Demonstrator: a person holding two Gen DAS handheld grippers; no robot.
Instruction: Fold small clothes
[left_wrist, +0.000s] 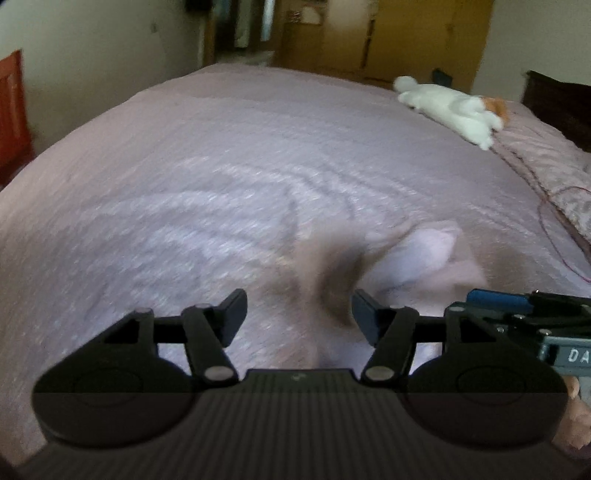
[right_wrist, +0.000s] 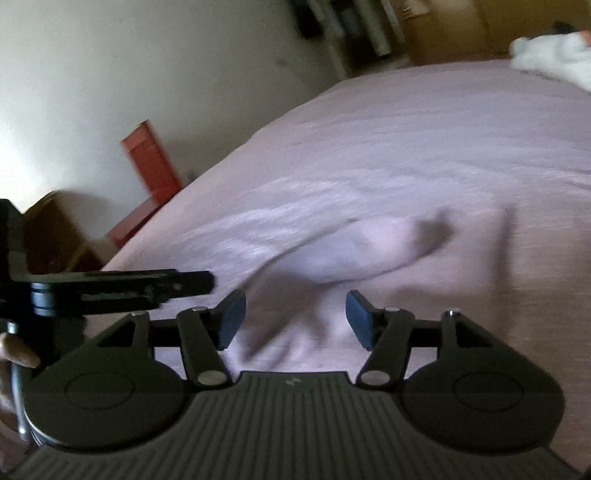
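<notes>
A small pale pink garment (left_wrist: 417, 258) lies crumpled on the lilac bedspread (left_wrist: 221, 166), blurred by motion, just ahead and right of my left gripper (left_wrist: 299, 314). That gripper is open with nothing between its fingers. In the right wrist view the same garment (right_wrist: 369, 247) lies ahead of my right gripper (right_wrist: 295, 317), which is also open and holds nothing. The right gripper's body (left_wrist: 517, 317) shows at the right edge of the left wrist view, and the left gripper's body (right_wrist: 110, 288) shows at the left of the right wrist view.
A white and orange plush toy (left_wrist: 454, 107) lies at the bed's far right. A patterned pillow (left_wrist: 576, 206) and a thin red cord (left_wrist: 546, 221) sit along the right side. A red chair (right_wrist: 151, 173) stands by the wall beyond the bed's left edge.
</notes>
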